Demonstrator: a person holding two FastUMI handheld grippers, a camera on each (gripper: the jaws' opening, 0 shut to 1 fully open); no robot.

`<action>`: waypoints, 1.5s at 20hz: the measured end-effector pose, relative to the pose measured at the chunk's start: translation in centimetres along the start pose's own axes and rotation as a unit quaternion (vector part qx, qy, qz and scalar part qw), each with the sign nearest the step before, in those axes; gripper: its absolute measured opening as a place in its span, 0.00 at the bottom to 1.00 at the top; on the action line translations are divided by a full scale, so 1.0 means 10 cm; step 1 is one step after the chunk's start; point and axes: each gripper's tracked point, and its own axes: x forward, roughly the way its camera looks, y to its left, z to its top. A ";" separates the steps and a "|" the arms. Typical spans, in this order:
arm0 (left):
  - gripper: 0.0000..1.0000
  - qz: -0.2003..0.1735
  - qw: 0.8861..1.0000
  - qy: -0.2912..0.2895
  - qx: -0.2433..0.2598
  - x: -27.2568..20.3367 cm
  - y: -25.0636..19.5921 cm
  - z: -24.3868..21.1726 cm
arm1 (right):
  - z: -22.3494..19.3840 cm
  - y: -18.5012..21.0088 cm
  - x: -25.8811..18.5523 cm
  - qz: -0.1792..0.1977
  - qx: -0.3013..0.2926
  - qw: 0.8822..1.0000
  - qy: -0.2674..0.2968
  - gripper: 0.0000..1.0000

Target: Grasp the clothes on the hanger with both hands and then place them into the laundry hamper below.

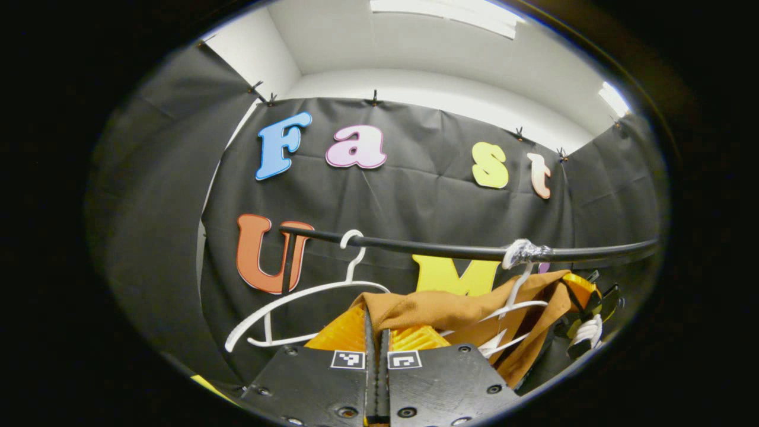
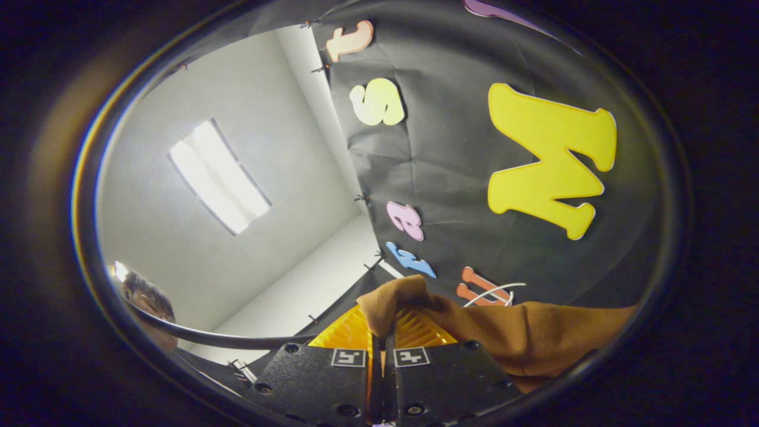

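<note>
Both grippers pinch the brown garment (image 1: 450,311): left gripper (image 1: 377,332) clamps its edge below the black rail (image 1: 415,244), right gripper (image 2: 382,326) its corner. An empty white hanger (image 1: 296,296) hangs alongside. No readable label.

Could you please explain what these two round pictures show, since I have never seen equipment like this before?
A person holds a two-finger gripper in each hand, each carrying a fisheye camera looking along its fingers. In the left gripper view, the left gripper is shut on a brown garment draped on a white hanger on a black rail; an empty hanger hangs beside it. In the right gripper view, tilted towards the ceiling, the right gripper pinches the same garment.
</note>
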 end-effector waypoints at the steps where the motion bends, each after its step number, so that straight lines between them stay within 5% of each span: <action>1: 0.05 0.000 1.000 0.000 -0.003 0.05 0.01 0.02 | 0.01 0.00 0.06 0.005 -0.003 1.000 0.011 0.04; 5: 0.05 0.001 1.000 0.013 0.017 0.06 0.05 -0.02 | 0.23 -0.27 0.11 -0.093 -0.108 0.989 0.021 0.04; 7: 0.00 0.000 0.999 0.025 0.040 0.09 0.03 -0.06 | 0.26 -0.31 0.14 -0.141 -0.194 0.970 0.037 0.04; 9: 0.05 -0.002 0.998 0.034 0.044 0.09 0.03 -0.07 | 0.32 -0.55 0.12 -0.224 -0.304 0.923 0.074 0.02; 13: 0.05 0.007 0.999 0.035 0.040 0.03 0.12 -0.02 | 0.36 -0.53 0.14 -0.291 -0.428 0.850 0.101 0.04; 15: 0.05 0.010 0.999 0.033 0.041 0.06 0.18 0.01 | 0.62 -0.48 0.04 -0.335 -0.514 0.787 0.067 0.03; 16: 0.05 0.008 0.999 0.029 0.038 0.04 0.18 0.02 | 0.67 -0.47 0.03 -0.347 -0.532 0.770 0.060 0.04; 18: 0.00 0.016 0.999 0.026 0.036 0.04 0.20 0.03 | 0.63 -0.46 0.04 -0.349 -0.522 0.776 0.062 0.04; 24: 0.00 0.002 0.996 0.073 0.042 0.17 0.19 -0.20 | 0.76 -0.76 0.05 -0.404 -0.522 0.746 0.084 0.05; 30: 0.00 -0.001 0.992 0.125 0.010 0.25 0.54 -0.58 | 0.32 -1.37 0.00 -0.387 -0.367 0.835 0.136 0.05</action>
